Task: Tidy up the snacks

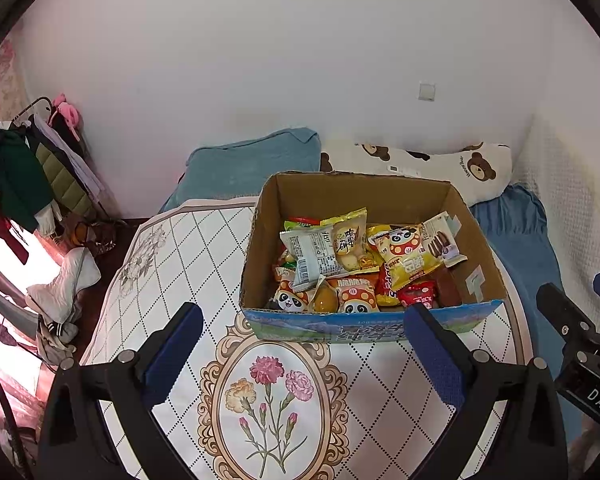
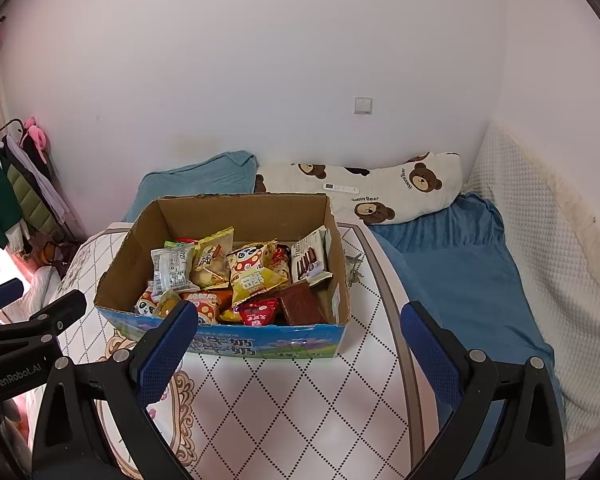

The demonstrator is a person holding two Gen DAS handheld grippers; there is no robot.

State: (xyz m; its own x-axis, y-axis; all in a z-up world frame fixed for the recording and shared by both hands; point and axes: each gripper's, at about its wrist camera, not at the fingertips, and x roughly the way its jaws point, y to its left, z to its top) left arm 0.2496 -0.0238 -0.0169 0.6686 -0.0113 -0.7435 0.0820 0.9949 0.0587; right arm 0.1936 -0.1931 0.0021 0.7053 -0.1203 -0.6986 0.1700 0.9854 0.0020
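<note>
The cardboard box (image 1: 380, 196) is matt brown corrugated board, with a glossy blue printed front. Inside it, the snack packets (image 1: 356, 264) are shiny crinkled plastic film. The tablecloth (image 1: 188, 248) looks smooth, with a printed lattice and flower pattern. At 12 o'clock from the box lies a soft cloth bear-print pillow (image 2: 380, 192); at 11 o'clock a matt teal cloth cushion (image 2: 196, 180). The blue bedsheet (image 2: 460, 264) at 3 o'clock looks plush. Both grippers' pads (image 2: 162, 354) are textured blue on matt black plastic arms with metal pins.
</note>
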